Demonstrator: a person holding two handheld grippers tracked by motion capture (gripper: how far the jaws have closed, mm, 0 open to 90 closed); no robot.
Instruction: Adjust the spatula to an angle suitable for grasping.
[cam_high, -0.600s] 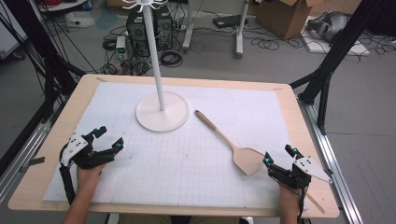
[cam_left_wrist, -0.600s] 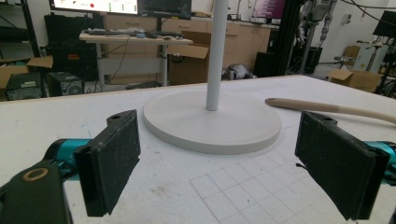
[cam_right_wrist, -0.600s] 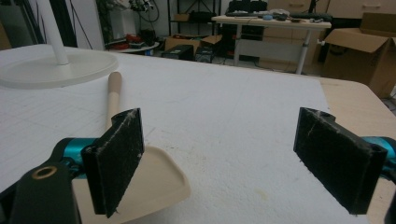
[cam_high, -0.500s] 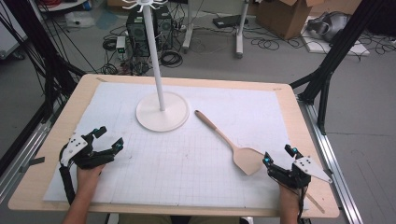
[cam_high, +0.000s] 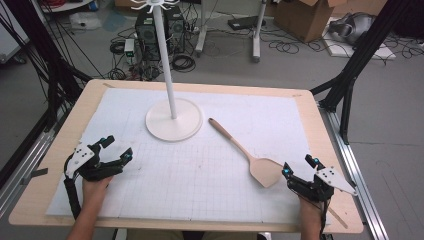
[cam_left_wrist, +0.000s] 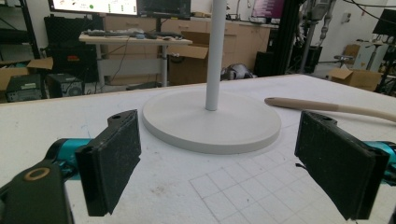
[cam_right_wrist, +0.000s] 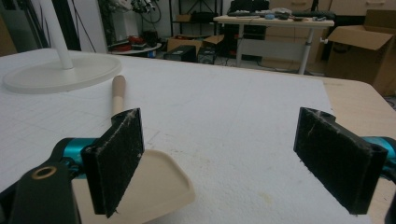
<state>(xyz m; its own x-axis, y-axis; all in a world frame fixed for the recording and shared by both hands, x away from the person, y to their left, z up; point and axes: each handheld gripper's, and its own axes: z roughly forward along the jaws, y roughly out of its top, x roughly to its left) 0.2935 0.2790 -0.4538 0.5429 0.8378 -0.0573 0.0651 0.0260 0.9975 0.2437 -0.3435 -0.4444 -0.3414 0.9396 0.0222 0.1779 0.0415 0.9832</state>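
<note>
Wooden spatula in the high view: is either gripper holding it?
No: the wooden spatula lies flat on the mat, with the open right gripper just beside its blade and the left gripper far away.

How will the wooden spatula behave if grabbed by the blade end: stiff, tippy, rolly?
Wooden spatula looks rigid, so probably no flex. Its flat blade lies on the mat, so rolling seems unlikely. The long handle points away from the right tool, so it may droop.

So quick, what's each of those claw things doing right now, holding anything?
Left gripper: jaws open, holding nothing.
Right gripper: jaws open, holding nothing, beside the wooden spatula.
</note>
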